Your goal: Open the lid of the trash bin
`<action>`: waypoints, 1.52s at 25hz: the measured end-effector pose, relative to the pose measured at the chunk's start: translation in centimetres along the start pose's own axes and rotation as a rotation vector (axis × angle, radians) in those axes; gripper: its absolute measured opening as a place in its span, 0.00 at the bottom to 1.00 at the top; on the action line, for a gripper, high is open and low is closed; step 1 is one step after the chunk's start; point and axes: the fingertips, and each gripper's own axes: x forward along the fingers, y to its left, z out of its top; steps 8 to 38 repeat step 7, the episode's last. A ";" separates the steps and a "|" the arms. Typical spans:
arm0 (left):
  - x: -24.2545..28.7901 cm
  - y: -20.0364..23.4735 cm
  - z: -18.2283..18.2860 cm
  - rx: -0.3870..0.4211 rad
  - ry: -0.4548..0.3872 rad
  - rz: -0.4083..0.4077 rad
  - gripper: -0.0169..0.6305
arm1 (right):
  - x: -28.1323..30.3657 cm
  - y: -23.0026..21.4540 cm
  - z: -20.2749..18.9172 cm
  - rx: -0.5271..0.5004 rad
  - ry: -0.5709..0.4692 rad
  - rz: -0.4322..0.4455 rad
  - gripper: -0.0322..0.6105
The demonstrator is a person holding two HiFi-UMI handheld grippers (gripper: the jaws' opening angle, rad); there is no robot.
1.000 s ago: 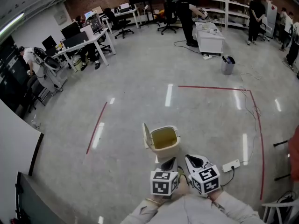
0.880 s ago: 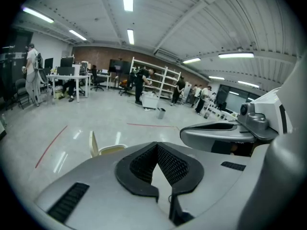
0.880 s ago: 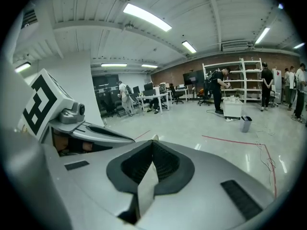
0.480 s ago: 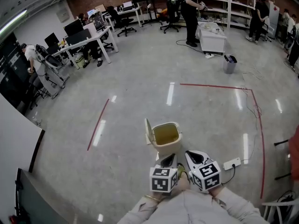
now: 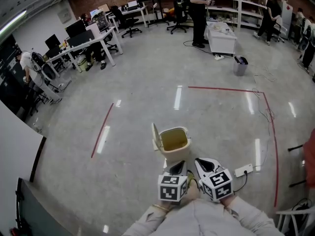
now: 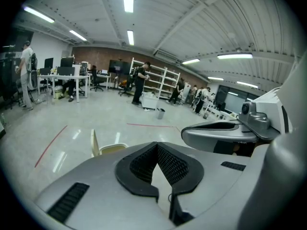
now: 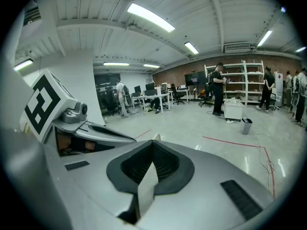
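Trash bin (image 5: pixel 173 145), cream, is standing on the glossy grey floor (image 5: pixel 138 107) at near centre. Its lid (image 5: pixel 155 137) is standing raised on the bin's left side, leaving the yellowish inside showing. The left gripper (image 5: pixel 177 169) is hovering just beside the bin's near wall, its jaws meeting at the tips and gripping nothing. The right gripper (image 5: pixel 203 167) is hovering to the right of it, jaws likewise pressed together and empty. A white power strip (image 5: pixel 243 172) is lying near right on the floor. Red tape lines (image 5: pixel 224 89) are running beyond. Far off, a small grey bin (image 5: pixel 239 67) is sitting near a white cart (image 5: pixel 220 37), where a person (image 5: pixel 197 14) is standing.
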 end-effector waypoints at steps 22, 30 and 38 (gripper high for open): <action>0.3 0.1 -0.5 -0.002 0.000 0.008 0.03 | 0.0 -0.1 -0.6 -0.018 0.011 0.003 0.05; 0.3 0.1 -0.5 -0.002 0.000 0.008 0.03 | 0.0 -0.1 -0.6 -0.018 0.011 0.003 0.05; 0.3 0.1 -0.5 -0.002 0.000 0.008 0.03 | 0.0 -0.1 -0.6 -0.018 0.011 0.003 0.05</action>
